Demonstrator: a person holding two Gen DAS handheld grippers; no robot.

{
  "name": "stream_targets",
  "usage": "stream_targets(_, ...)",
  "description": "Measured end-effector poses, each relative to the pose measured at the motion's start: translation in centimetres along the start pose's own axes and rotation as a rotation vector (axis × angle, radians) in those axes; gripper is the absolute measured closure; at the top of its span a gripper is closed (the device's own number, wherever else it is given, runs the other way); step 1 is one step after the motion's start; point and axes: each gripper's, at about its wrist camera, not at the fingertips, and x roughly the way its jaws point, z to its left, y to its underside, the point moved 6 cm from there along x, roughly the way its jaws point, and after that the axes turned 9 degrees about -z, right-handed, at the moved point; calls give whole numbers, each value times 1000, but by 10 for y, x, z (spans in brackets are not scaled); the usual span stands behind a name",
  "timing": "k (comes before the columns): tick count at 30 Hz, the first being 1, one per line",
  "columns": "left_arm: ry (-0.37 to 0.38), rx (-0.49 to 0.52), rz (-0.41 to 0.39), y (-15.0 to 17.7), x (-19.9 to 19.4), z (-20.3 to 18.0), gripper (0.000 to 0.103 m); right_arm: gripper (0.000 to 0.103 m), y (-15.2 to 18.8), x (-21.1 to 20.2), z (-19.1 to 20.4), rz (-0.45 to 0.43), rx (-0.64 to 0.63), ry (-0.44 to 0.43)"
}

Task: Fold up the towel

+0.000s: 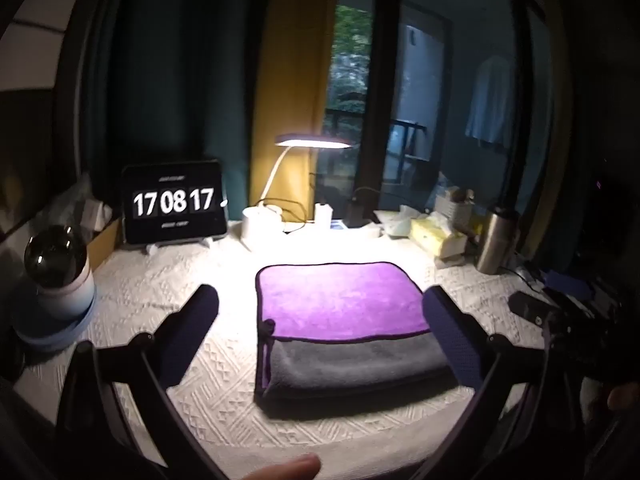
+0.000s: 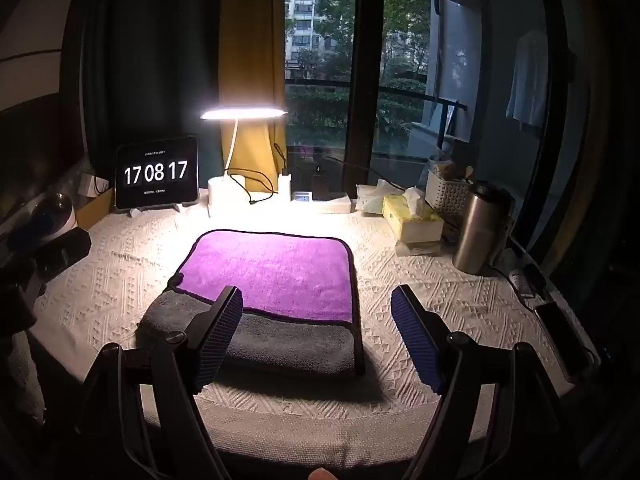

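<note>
Here, one folded towel [image 1: 340,332], two open grippers [image 1: 320,336] [image 2: 316,336]

Towel [image 2: 276,268] — purple and grey

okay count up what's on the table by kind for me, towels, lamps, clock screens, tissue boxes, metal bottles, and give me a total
Towels: 1, the purple and grey towel
Lamps: 1, the lit desk lamp
Clock screens: 1, the clock screen
Tissue boxes: 1, the yellow tissue box
Metal bottles: 1, the steel bottle
Total: 5

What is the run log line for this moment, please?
towel: folded, on table | left gripper: open | right gripper: open
</note>
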Motion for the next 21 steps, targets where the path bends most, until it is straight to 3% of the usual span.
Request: stream_targets(21, -8, 21, 53, 17, 13, 2, 1, 23, 3, 8, 3, 14, 14, -18)
